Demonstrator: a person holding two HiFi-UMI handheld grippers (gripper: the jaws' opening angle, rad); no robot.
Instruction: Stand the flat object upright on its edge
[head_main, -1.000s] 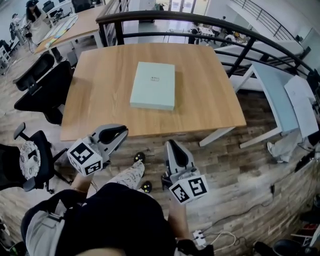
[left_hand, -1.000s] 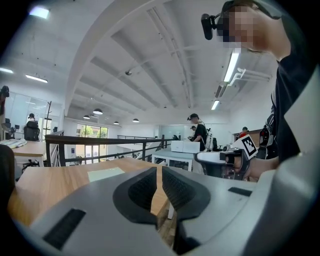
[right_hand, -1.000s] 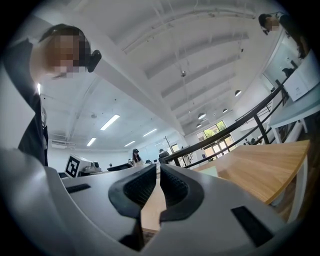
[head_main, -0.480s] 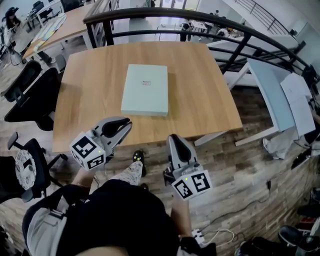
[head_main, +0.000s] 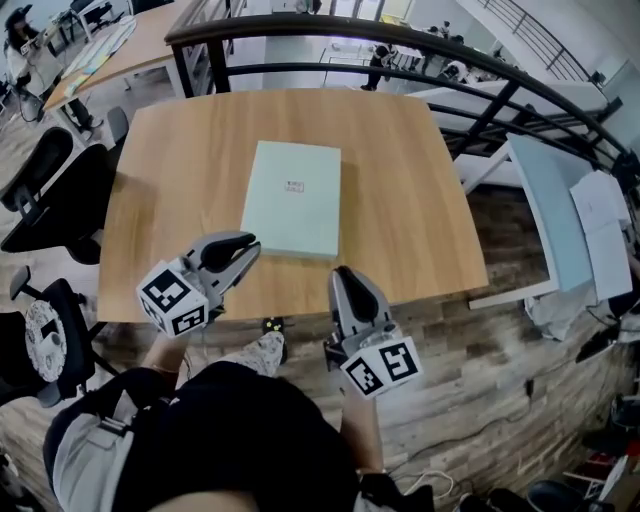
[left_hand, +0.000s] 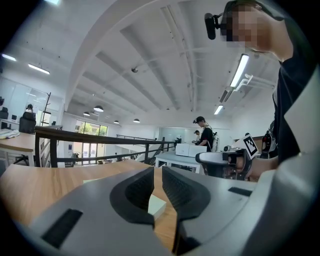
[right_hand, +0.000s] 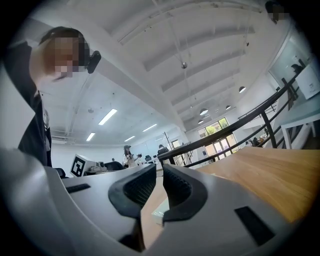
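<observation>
- The pale green flat box (head_main: 292, 198) lies flat on its broad face near the middle of the wooden table (head_main: 170, 180).
- My left gripper (head_main: 246, 247) hangs near the box's near left corner, its jaws pressed together with nothing between them.
- My right gripper (head_main: 341, 273) hovers by the table's near edge, close to the box's near right corner, with its jaws closed and empty.

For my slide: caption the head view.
Shut left tool and shut right tool hover near flat box lying on wooden table.
</observation>
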